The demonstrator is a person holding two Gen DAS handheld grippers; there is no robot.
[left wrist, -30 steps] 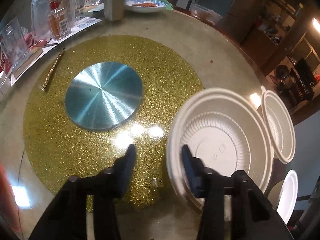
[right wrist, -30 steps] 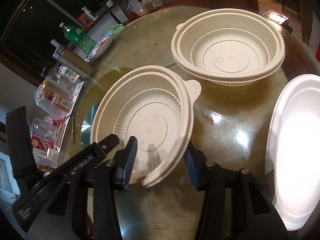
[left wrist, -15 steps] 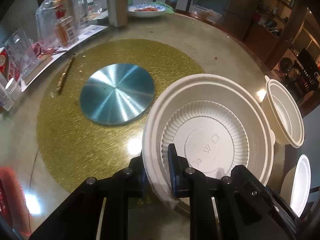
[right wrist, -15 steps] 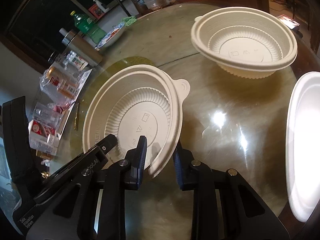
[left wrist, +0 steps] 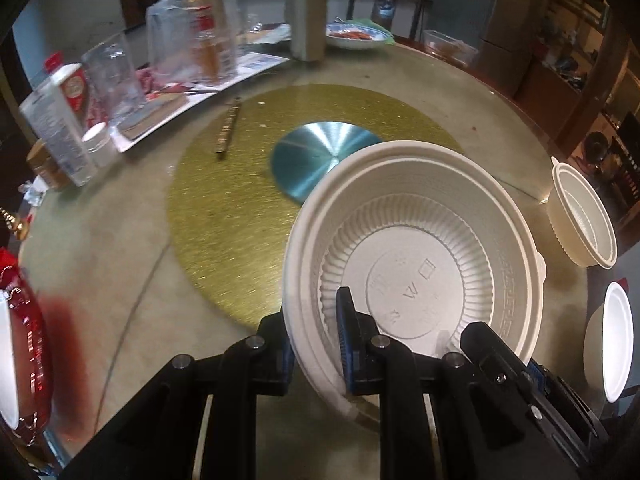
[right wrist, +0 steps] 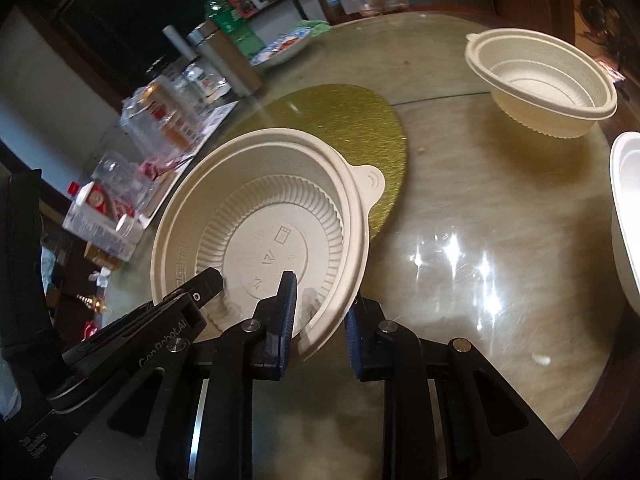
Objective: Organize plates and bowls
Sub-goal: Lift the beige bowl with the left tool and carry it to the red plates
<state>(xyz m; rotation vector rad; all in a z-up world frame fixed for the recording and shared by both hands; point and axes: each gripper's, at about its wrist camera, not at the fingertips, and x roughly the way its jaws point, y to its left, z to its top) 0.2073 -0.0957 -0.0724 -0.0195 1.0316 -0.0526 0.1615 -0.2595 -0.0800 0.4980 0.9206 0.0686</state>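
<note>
Bowl (left wrist: 412,256) lifted since earlier, overlaps gold mat (left wrist: 236,216); second bowl (right wrist: 540,84) apart.

Left hand-held gripper (left wrist: 316,344): black angular arms, blue pads, silver screws. Right hand-held gripper (right wrist: 320,320): same black build, blue pads, silver screws; white lettering on left gripper's arm.

The round glass-topped counter (left wrist: 360,76) carries a gold glittery disc (left wrist: 224,216) at its middle, with a smaller blue metal disc (left wrist: 320,156) on that and a thin stick (left wrist: 228,128) at the gold disc's far edge. Along the counter's left edge stand clear packages (left wrist: 188,36), a carton (left wrist: 56,120) and a steel flask (left wrist: 306,8). A white ribbed bowl (right wrist: 540,80) and a white plate (left wrist: 618,344) sit near the right edge.
</note>
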